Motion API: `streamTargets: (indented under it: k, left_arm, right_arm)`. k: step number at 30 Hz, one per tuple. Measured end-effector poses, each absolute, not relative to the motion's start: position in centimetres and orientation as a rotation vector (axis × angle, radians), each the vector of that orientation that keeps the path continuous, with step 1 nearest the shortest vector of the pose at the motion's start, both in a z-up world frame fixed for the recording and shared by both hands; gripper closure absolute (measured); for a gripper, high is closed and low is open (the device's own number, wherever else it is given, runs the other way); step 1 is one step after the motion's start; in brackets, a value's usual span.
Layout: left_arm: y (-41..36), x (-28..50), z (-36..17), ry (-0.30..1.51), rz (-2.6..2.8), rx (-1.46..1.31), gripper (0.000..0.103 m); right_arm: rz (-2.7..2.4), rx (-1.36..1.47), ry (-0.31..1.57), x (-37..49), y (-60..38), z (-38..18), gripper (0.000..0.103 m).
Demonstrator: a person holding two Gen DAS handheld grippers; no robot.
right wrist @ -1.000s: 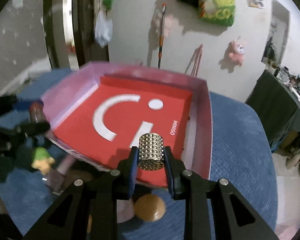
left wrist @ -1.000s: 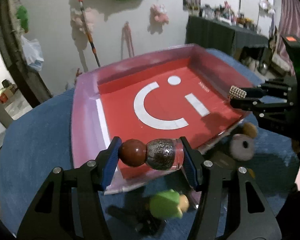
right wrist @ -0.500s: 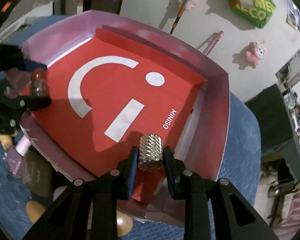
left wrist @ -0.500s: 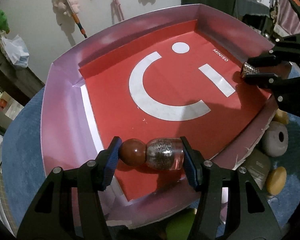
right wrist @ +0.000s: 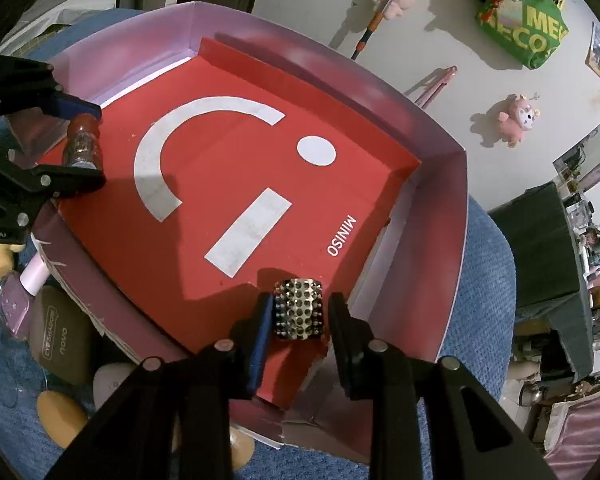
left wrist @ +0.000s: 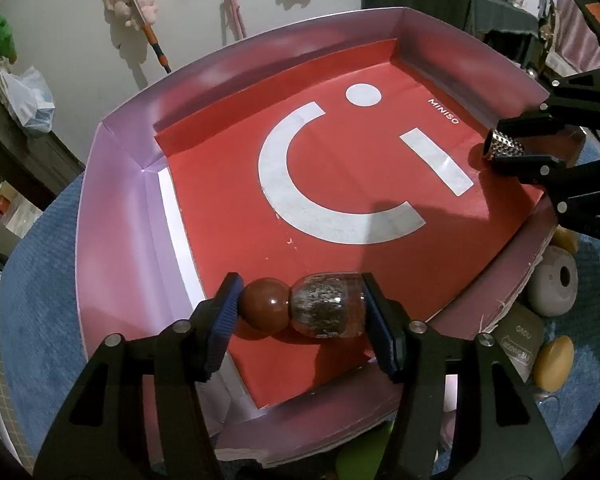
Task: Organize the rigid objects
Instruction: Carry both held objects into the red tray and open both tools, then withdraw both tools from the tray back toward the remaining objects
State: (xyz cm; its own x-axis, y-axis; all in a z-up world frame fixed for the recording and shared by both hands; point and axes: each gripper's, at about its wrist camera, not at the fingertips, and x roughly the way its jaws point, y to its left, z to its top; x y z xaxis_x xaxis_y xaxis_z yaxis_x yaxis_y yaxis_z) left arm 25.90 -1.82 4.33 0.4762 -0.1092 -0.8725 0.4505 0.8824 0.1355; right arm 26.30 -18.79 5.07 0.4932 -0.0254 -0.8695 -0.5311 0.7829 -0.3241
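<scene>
Left jaws clamped on the glitter bottle at the red tray's near edge. Right jaws are opening around the studded cylinder, which sits in the tray corner.

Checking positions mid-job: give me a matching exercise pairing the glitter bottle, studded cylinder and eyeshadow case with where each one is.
Things:
1. glitter bottle
2. studded cylinder
3. eyeshadow case

Places:
A. outside the tray, on the blue cloth
B. between the left gripper's fingers
C. between the right gripper's fingers

Pairs: 1-B, 2-C, 3-A
</scene>
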Motion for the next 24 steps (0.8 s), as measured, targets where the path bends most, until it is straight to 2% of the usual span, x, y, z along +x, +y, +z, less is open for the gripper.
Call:
streamTargets:
  k: [3, 7, 9, 14, 18, 21, 24]
  left_arm:
    - [-1.7, 25.9, 4.4, 1.016, -0.352, 0.368, 0.045]
    - [-1.4, 25.6, 5.0, 0.991, -0.353, 0.347, 0.038]
    - [-1.3, 25.4, 5.5, 0.974, -0.353, 0.337, 0.034]
    - [-0.8, 24.2, 7.3, 0.921, -0.370, 0.298, 0.032]
    - [-0.2, 22.4, 9.2, 0.861, -0.381, 0.242, 0.026]
    - [0.3, 20.5, 10.3, 0.818, -0.394, 0.187, 0.026]
    - [1.0, 18.6, 11.3, 0.777, -0.391, 0.129, 0.017]
  right_arm:
    - [0.332, -0.618, 1.023, 26.3, -18.8, 5.1, 0.073]
    - [0.338, -0.616, 1.023, 26.2, -18.7, 5.1, 0.068]
    - [0.339, -0.614, 1.017, 26.0, -18.7, 5.1, 0.058]
    - [0.336, -0.588, 0.991, 25.5, -18.9, 5.9, 0.052]
    - [0.343, -0.535, 0.933, 24.1, -19.3, 8.0, 0.037]
    - [0.351, -0.485, 0.887, 22.7, -19.6, 9.7, 0.030]
    - [0.371, -0.408, 0.837, 20.8, -20.0, 11.5, 0.021]
